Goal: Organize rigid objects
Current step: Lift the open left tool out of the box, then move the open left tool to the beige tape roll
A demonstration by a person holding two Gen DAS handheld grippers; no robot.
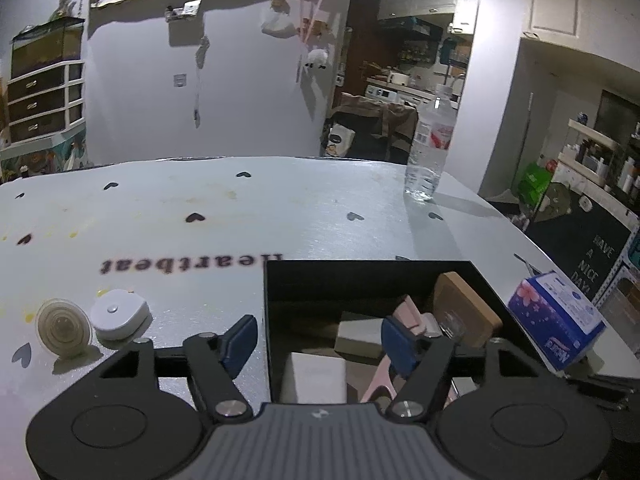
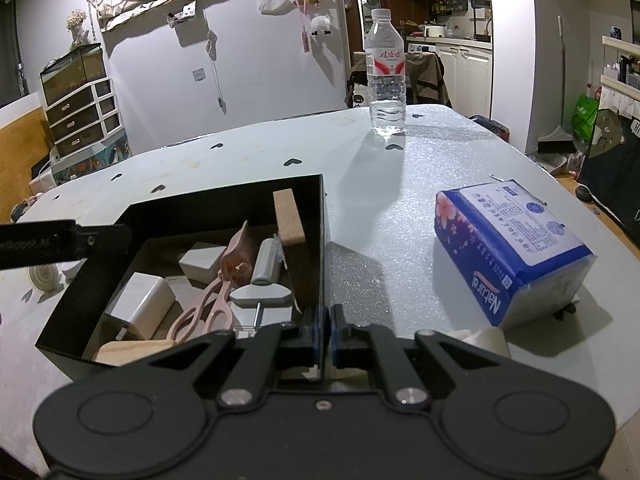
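Note:
A black open box [image 2: 322, 216] stands on the table and holds a white adapter [image 2: 140, 304], pink scissors [image 2: 216, 304], a wooden block [image 2: 289, 216], a grey tool [image 2: 260, 294] and other small items. My right gripper [image 2: 326, 336] is shut on the box's right wall near its front corner. My left gripper [image 1: 320, 344] is open and empty, straddling the box's left wall [image 1: 267, 320], one finger outside, one inside. A white tape measure [image 1: 119, 314] and a cream round disc [image 1: 62, 328] lie on the table left of the box.
A water bottle [image 2: 385, 72] stands at the table's far edge. A blue tissue pack [image 2: 508, 252] lies right of the box, and also shows in the left wrist view [image 1: 556, 316]. The white table cover [image 1: 200, 216] has heart prints. Drawers and shelves lie beyond the table.

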